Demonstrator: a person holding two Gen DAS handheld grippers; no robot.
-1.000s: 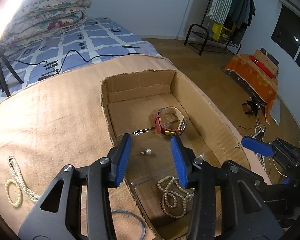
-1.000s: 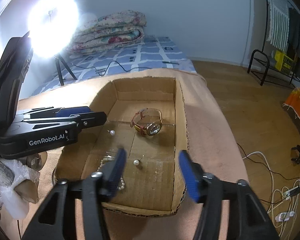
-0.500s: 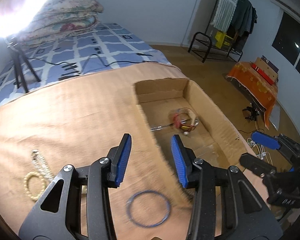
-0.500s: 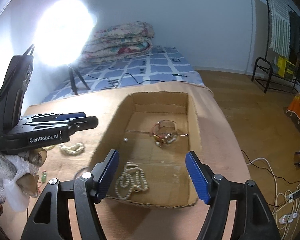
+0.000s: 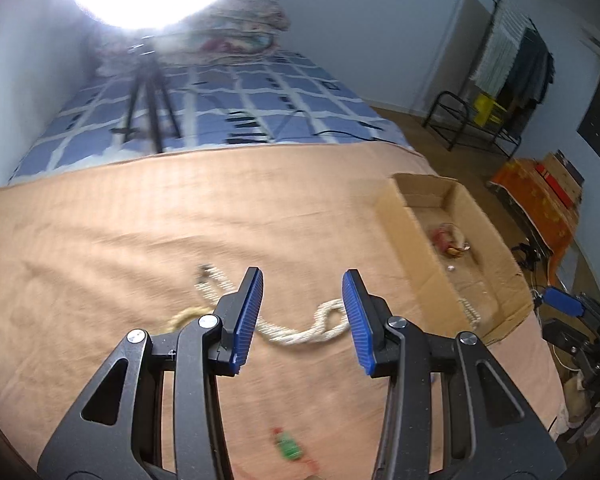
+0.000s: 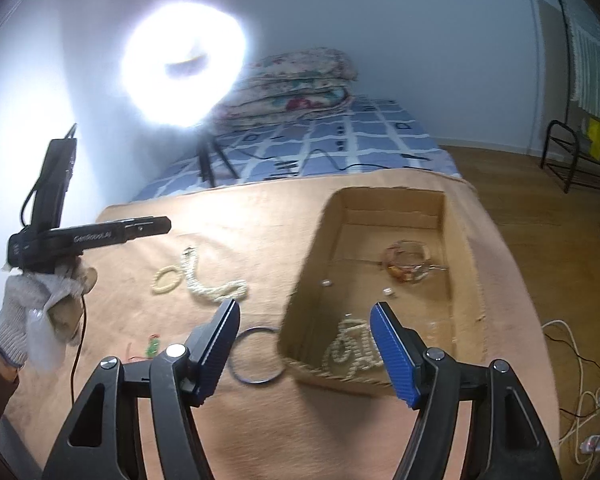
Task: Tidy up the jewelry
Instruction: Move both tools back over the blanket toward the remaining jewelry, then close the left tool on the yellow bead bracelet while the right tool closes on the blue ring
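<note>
Claws empty, both ours, over the cloth-covered surface (image 5: 100, 240).

Our left claw (image 5: 302, 316) stands part open above the white bead necklace (image 5: 300, 330), gripping nothing. Our right claw (image 6: 305, 350) is closing on nothing, near the cardboard box (image 6: 466, 264) holding a watch (image 6: 406, 266) and pearl strand (image 6: 350, 350); a blue ring (image 6: 256, 362) lies just beside the box.

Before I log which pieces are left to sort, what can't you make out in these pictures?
- Watch in the cardboard box: smeared by motion blur, left wrist view.
- Green item: blurred and small, left wrist view.
- Pearl necklace in the box: partly behind the right hand-held gripper finger, right wrist view.
</note>
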